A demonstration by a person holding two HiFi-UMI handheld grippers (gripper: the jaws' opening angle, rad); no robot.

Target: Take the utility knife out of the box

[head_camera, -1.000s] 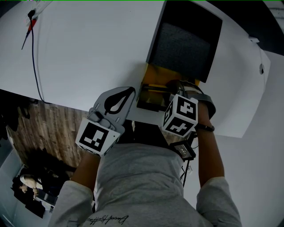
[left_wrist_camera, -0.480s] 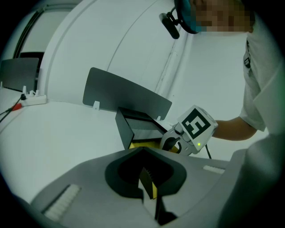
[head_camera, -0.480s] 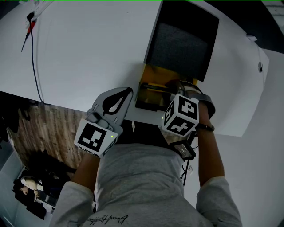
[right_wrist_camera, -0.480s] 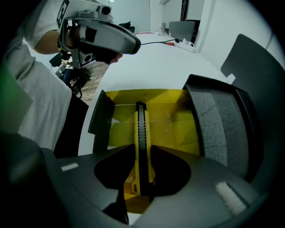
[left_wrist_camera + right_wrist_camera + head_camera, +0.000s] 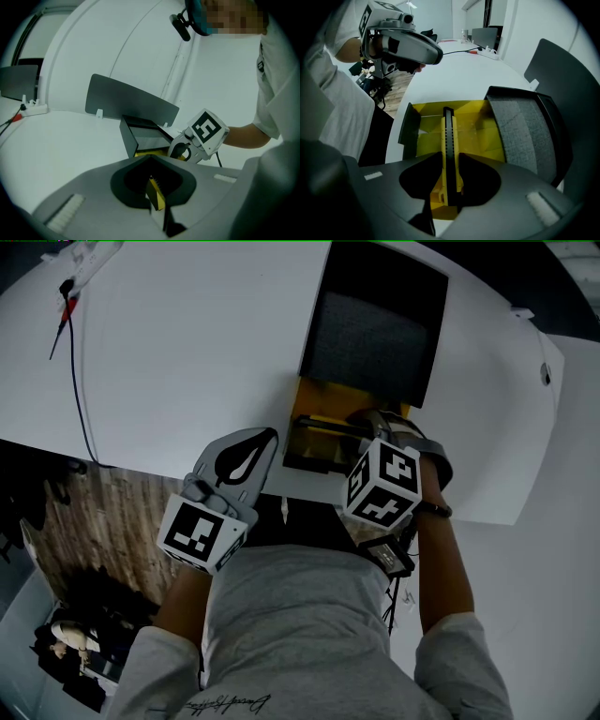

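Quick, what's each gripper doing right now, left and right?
Left gripper: closed, nothing held.
Right gripper: closed on the utility knife, which lies in the open box.

Office: white desk (image 5: 187, 352), partition screen (image 5: 131, 101), power strip (image 5: 35, 108).

We are seeing the utility knife (image 5: 448, 131) showing yellow with a black ribbed strip. The box (image 5: 487, 140) is glowing yellow inside; its lid (image 5: 558, 140) is showing black around grey foam (image 5: 520, 136). The tabletop (image 5: 187, 352) is reading plain white. The left gripper (image 5: 150, 158) and right gripper (image 5: 449, 157) are showing grey, with black-and-white square markers. At lower left, the floor (image 5: 103, 512) is showing brown wood grain.
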